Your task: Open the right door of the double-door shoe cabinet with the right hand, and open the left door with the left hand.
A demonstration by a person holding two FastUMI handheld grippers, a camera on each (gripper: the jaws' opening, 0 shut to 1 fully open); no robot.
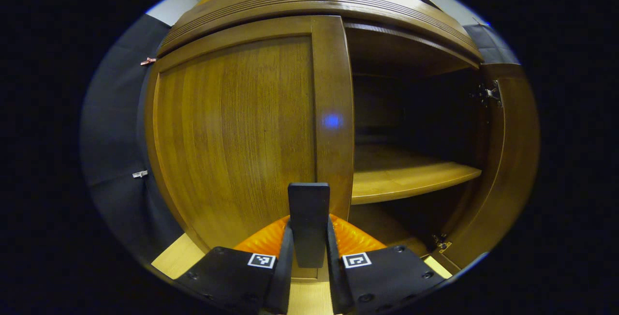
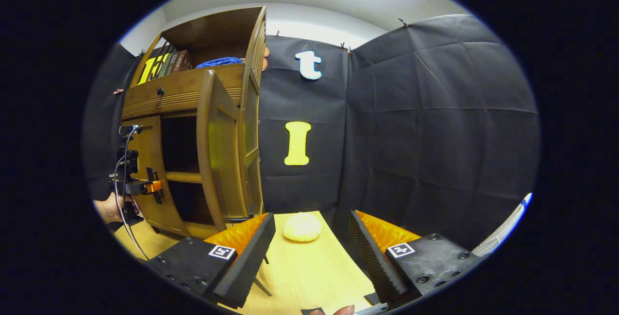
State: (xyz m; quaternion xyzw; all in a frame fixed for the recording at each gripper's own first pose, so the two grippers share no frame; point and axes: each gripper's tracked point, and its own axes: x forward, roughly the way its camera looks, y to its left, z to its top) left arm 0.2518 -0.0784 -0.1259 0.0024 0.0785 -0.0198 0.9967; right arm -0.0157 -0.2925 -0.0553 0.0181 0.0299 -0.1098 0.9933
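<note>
The left door (image 1: 232, 136) is closed and stands straight ahead of the left gripper (image 1: 309, 228), almost against it. The door is a tall panel, its long axis upright, and its free edge is the vertical stile just beyond the fingertips. In the left gripper view the fingers (image 1: 285, 257) are drawn close about a dark upright piece (image 1: 308, 223) that rises between them at the foot of that stile. I judge this to be the door's pull, though whether both pads press on it cannot be told. If so, the coming move is a swing of that edge toward the near side, about hinges on the door's far-left side.

To the right, the cabinet's right half stands open, showing a pale shelf (image 1: 411, 174) and a dark interior. The right door (image 2: 215, 150) is swung out toward the near side, seen almost edge-on in the right gripper view. That view also catches the left gripper (image 2: 145, 187) off at the left door, with a hand (image 2: 109, 208) behind it.

The right gripper (image 2: 312, 252) is well apart from the cabinet, over a light wooden tabletop (image 2: 300, 271), jaws wide and empty. A pale round bun-like object (image 2: 302, 226) lies beyond it. The left hand is plainly the nearer one.

The wood is glossy honey-brown with vertical grain.
</note>
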